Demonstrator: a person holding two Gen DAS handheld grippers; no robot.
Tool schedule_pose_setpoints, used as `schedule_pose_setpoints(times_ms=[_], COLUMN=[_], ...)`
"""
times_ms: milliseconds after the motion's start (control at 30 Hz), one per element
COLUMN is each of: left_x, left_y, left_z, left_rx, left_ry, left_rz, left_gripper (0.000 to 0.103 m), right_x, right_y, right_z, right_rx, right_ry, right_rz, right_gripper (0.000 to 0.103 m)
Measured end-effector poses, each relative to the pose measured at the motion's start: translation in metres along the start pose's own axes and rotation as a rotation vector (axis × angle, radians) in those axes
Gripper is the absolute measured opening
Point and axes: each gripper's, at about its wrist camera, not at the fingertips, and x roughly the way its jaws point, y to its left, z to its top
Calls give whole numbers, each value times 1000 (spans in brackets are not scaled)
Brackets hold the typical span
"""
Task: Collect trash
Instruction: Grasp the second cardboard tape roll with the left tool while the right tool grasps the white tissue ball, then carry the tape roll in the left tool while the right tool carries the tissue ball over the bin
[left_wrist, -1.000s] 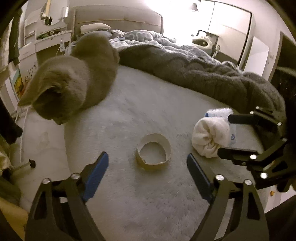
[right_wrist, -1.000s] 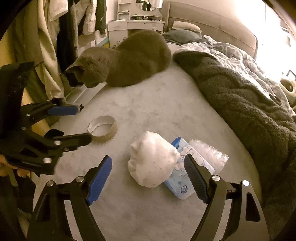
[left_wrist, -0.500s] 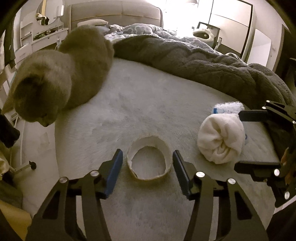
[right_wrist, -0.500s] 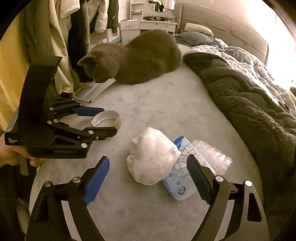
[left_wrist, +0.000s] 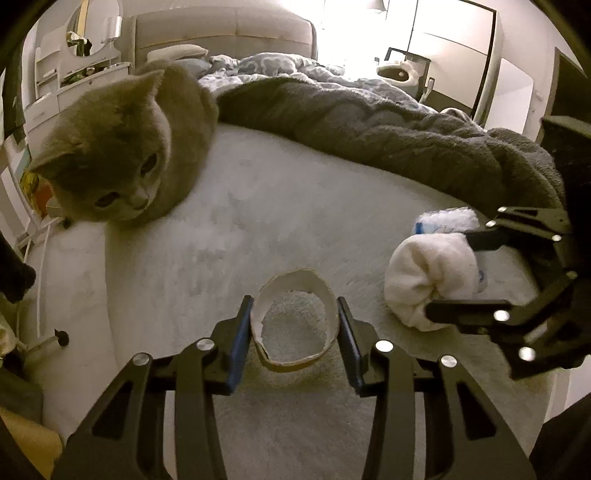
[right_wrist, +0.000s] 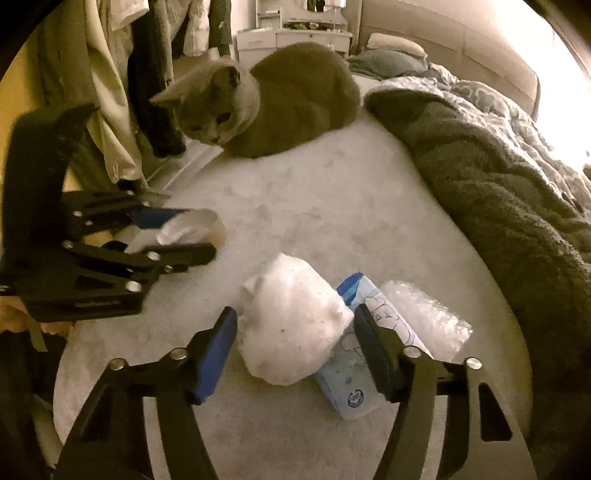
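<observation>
A torn cardboard tape ring (left_wrist: 295, 282) lies on the pale bed cover (left_wrist: 280, 206) and sits between the blue pads of my left gripper (left_wrist: 294, 325). Both pads touch the ring's sides while the jaws are closing. From the right wrist view, that left gripper (right_wrist: 195, 236) shows at the left with the ring (right_wrist: 210, 225) in it. A white crumpled wad (right_wrist: 291, 325) sits between the closing jaws of my right gripper (right_wrist: 295, 332), with the pads against its sides. In the left wrist view the right gripper (left_wrist: 448, 275) pinches the wad (left_wrist: 424, 280).
A grey cat (left_wrist: 122, 155) lies at the bed's left edge, facing the grippers. A blue tissue pack (right_wrist: 347, 391) and a bubble-wrap piece (right_wrist: 424, 325) lie right beside the wad. A dark blanket (left_wrist: 388, 140) heaps along the right. Clothes (right_wrist: 122, 92) hang past the bed's left edge.
Both grippers' jaws have narrowed, the left onto the cardboard ring and the right onto the white wad. The cat has turned its head toward the grippers.
</observation>
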Motion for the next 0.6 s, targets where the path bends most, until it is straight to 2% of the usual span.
schedule_pose_setpoints(times_ms=[267, 600], left_x=[-10, -41], left_y=[6, 15], left_z=[-4, -12], left_rx=[-13, -21], left_ry=[0, -20], left_rz=[-10, 4], left_gripper=[46, 46], right_x=[2, -18], right_y=[0, 6], right_z=[1, 5], right_rx=[21, 95], right_ry=[26, -18], right_rz=[10, -31], right_gripper=[39, 36])
